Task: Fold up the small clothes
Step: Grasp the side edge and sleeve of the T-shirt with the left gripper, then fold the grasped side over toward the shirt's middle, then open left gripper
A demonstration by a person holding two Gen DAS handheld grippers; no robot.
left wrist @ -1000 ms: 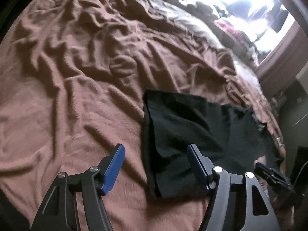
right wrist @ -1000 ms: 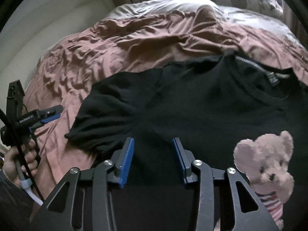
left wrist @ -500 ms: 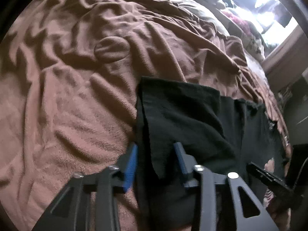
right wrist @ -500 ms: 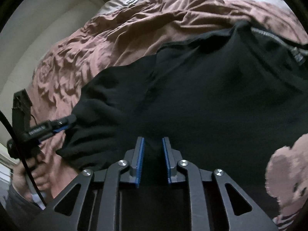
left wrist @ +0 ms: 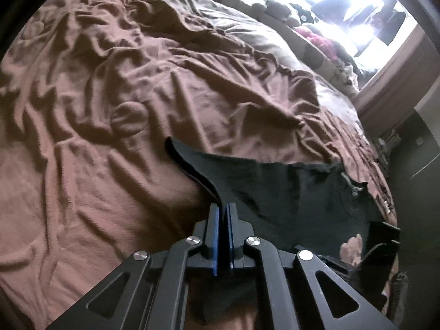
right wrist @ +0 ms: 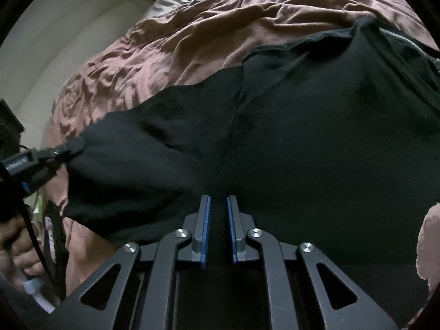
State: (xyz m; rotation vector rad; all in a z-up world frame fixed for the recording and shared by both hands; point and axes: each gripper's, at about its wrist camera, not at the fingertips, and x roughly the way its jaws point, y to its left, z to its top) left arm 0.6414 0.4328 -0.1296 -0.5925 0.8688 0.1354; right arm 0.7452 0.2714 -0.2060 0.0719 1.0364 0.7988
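A black shirt lies spread on a brown blanket. My left gripper is shut on the hem of its sleeve, and the sleeve edge rises off the blanket to the pads. The right wrist view shows the same shirt filling the middle, with my left gripper pinching the sleeve tip at the left. My right gripper sits low on the shirt's body. Its jaws are closing, with a narrow gap and a ridge of black cloth between the pads.
A pink teddy bear lies on the shirt at the right edge, also seen as a teddy bear in the left wrist view. A person's hand holds the left tool. A bright window with piled things is behind the bed.
The left jaws came onto the sleeve edge, shut on it and lifted it. The right gripper sank onto the shirt and its jaws narrowed around the cloth.
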